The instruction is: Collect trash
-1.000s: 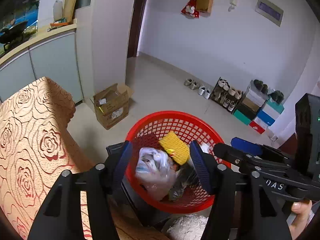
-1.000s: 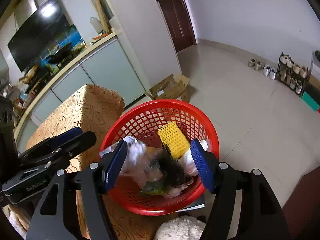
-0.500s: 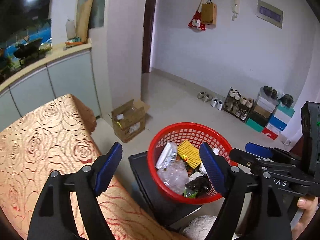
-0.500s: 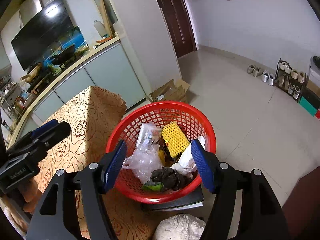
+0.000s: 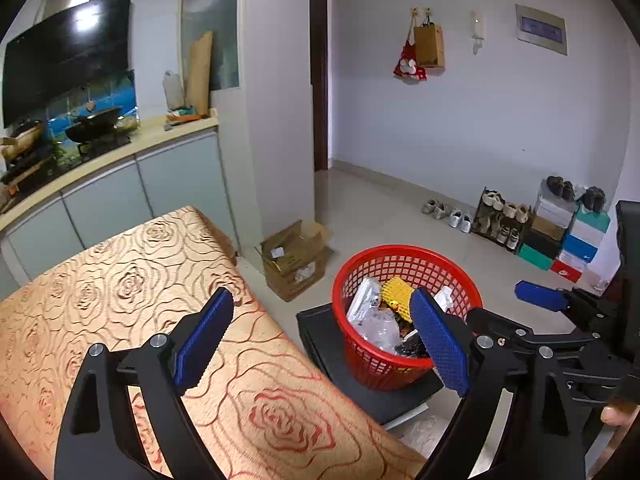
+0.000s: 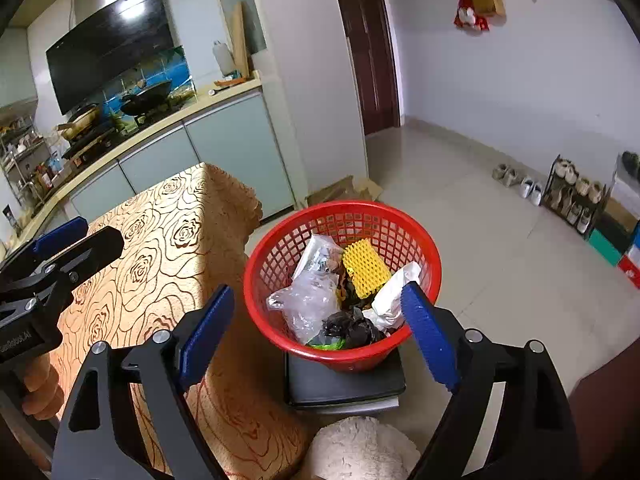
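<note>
Left gripper [image 5: 320,344]: jaws opening, wide, nothing between them; partial lettering "Robot.AI" on its body. Desk [image 5: 120,272]: orange rose-pattern cloth, bare. Red basket [image 6: 280,252]: just beside the desk, on a black stand [image 6: 344,384], holding the trash [image 6: 308,300]. Right gripper [image 6: 318,336]: jaws opening, wide, empty. Tiled floor [image 6: 500,248]; shoe rack [image 5: 500,216] at the wall.

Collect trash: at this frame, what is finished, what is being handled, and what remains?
Done: the red basket holds a clear plastic bag, yellow foam net, white wrapper and black bag. In hand: nothing; left gripper and right gripper are opening, empty. Left: no loose trash shows on the tablecloth.
</note>
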Demonstrator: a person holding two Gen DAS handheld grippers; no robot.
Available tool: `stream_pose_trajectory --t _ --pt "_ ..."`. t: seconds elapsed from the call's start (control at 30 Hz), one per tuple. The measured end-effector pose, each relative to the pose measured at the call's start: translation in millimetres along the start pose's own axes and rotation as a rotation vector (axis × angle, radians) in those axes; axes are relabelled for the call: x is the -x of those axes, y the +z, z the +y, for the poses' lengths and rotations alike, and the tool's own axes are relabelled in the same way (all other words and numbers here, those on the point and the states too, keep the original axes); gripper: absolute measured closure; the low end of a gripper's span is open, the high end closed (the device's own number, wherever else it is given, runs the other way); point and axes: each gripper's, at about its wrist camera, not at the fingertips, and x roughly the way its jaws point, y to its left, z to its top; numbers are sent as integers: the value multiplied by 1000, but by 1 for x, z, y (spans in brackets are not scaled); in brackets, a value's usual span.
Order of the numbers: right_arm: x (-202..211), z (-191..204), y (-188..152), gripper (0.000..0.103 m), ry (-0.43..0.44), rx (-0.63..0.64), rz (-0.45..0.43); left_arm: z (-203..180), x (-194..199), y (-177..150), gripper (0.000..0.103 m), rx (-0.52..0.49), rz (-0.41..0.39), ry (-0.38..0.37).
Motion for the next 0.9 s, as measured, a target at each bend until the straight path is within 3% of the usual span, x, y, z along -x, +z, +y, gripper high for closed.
stream_pose_trajectory --t 0.43,0.57,0.63,0.9 --pt "40 21 -24 14 -50 23 -58 11 47 -34 16 30 -22 140" --pt "50 26 -32 13 -68 21 -73 11 58 -42 15 38 -26 150" --pt "55 28 -36 6 -71 20 -73 10 63 -46 15 44 -25 151" --pt "67 32 -46 7 -73 23 -71 8 75 -60 15 52 -14 160"
